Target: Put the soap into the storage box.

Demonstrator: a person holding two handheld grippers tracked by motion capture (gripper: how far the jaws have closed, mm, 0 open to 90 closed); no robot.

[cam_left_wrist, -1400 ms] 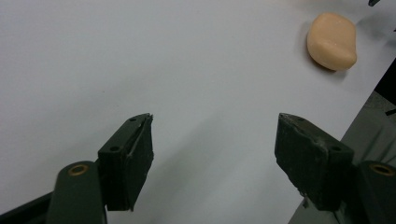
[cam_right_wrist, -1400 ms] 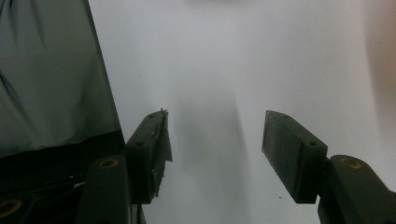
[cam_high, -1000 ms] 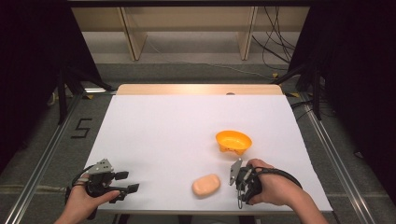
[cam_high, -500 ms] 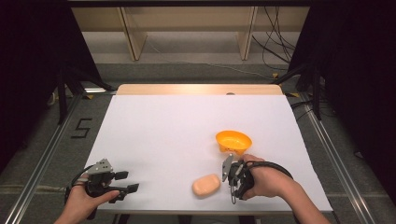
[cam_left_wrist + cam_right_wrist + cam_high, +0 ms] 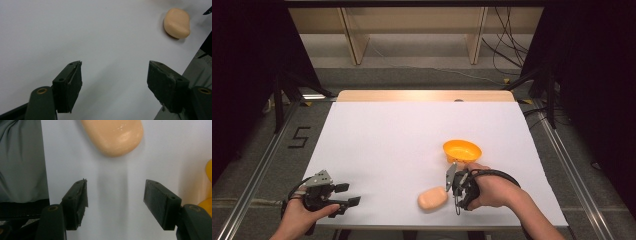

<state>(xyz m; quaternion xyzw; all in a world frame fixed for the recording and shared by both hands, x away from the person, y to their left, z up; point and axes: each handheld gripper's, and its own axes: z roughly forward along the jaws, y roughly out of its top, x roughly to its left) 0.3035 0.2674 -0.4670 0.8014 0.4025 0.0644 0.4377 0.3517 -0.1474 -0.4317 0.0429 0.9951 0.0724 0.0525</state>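
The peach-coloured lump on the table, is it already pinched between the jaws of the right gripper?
No: in the right gripper view the peach lump lies on the white table ahead of the open, empty jaws of the right gripper.

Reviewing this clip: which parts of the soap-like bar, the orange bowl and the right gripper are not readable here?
- Peach bar: right gripper view's top edge cuts off its far end.
- Orange bowl: right gripper view's right edge leaves just a sliver; in the high view its inside is too small to check.
- Right gripper: in the high view the fingers are too small to judge; the hand covers its body.
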